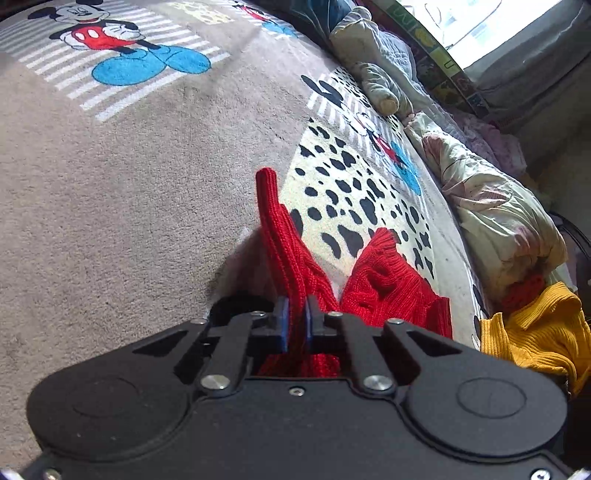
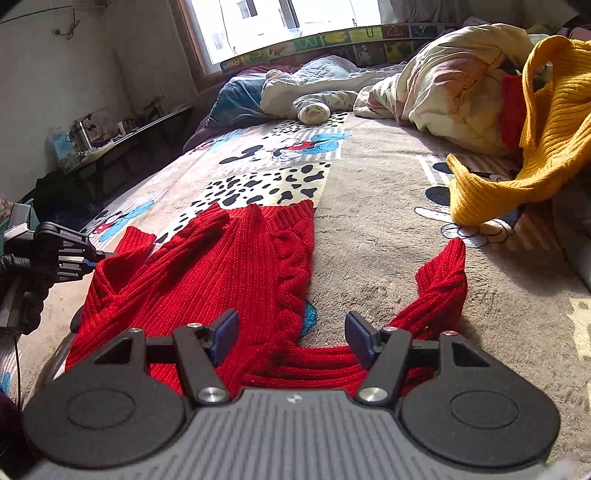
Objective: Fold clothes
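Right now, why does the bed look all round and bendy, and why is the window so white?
Left wrist view: the fisheye lens bulges the blanket like a ball; the window is washed out by daylight. Right wrist view: the window glares white too, the walls curve, and the red sweater stays sharp.

Both wrist views look down, close over the shared red sweater (image 1: 388,284) (image 2: 207,266).

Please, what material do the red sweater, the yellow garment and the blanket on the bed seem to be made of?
Red sweater: a thick knit, probably wool or acrylic yarn; ribs and a cable braid show, matte.
Yellow garment: a finer ribbed knit, soft and matte; the fibre cannot be told.
Blanket: likely plush fleece or a similar synthetic; its surface is short, fuzzy pile with printed cartoon figures.
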`<action>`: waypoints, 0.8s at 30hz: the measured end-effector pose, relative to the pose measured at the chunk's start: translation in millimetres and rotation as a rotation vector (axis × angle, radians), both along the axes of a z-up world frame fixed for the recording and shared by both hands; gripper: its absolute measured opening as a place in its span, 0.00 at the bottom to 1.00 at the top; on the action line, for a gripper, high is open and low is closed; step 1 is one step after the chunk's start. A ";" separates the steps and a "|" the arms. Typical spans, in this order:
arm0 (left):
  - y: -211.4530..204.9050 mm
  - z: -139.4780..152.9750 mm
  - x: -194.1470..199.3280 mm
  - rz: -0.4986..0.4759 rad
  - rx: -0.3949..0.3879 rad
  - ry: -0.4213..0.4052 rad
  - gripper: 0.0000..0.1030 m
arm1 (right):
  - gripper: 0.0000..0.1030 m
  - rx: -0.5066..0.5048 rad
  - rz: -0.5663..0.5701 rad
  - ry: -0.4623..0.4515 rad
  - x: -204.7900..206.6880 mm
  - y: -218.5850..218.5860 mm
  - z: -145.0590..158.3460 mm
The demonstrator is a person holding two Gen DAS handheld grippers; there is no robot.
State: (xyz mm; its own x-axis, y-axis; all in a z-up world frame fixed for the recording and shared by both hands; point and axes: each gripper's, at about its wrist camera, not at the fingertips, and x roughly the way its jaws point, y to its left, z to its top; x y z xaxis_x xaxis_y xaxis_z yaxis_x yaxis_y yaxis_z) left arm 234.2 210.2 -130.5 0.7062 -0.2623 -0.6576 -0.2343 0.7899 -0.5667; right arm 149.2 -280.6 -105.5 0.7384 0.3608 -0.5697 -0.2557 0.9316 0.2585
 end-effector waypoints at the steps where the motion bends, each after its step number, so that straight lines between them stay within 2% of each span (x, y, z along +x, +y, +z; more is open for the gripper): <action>1: 3.8 7.4 -7.1 0.017 0.002 -0.020 0.05 | 0.61 0.004 -0.017 -0.007 -3.8 -7.3 2.2; 6: 27.2 41.1 -52.1 0.115 0.063 -0.113 0.05 | 0.61 0.047 -0.113 -0.019 -17.1 -47.8 6.4; 9: 50.2 36.9 -85.7 0.236 0.063 -0.113 0.06 | 0.61 0.037 -0.152 -0.017 -22.0 -67.5 0.1; 10: 56.8 28.3 -92.7 0.286 0.072 -0.072 0.06 | 0.61 0.044 -0.168 -0.012 -22.7 -73.9 -2.3; 11: 63.3 13.1 -97.4 0.331 0.086 0.011 0.09 | 0.61 0.072 -0.192 -0.006 -23.7 -82.5 -8.5; 12: 69.8 -2.2 -102.0 0.377 0.101 0.095 0.15 | 0.61 0.098 -0.215 -0.002 -23.5 -89.2 -13.9; 13: 75.4 -16.3 -107.1 0.414 0.108 0.164 0.25 | 0.61 0.121 -0.237 0.001 -22.9 -94.9 -18.7; 14: 76.6 -24.1 -114.0 0.423 0.088 0.168 0.25 | 0.61 0.144 -0.260 0.003 -22.3 -100.7 -23.4; 15: 75.6 -24.4 -122.3 0.438 0.083 0.130 0.26 | 0.61 0.179 -0.278 0.007 -21.1 -106.7 -29.7; 17: 68.4 -16.9 -131.2 0.451 0.116 0.107 0.27 | 0.60 0.256 -0.309 0.017 -18.6 -116.6 -43.2; 24: 39.7 9.5 -143.5 0.400 0.073 -0.030 0.37 | 0.57 0.567 -0.384 0.083 5.3 -127.4 -94.8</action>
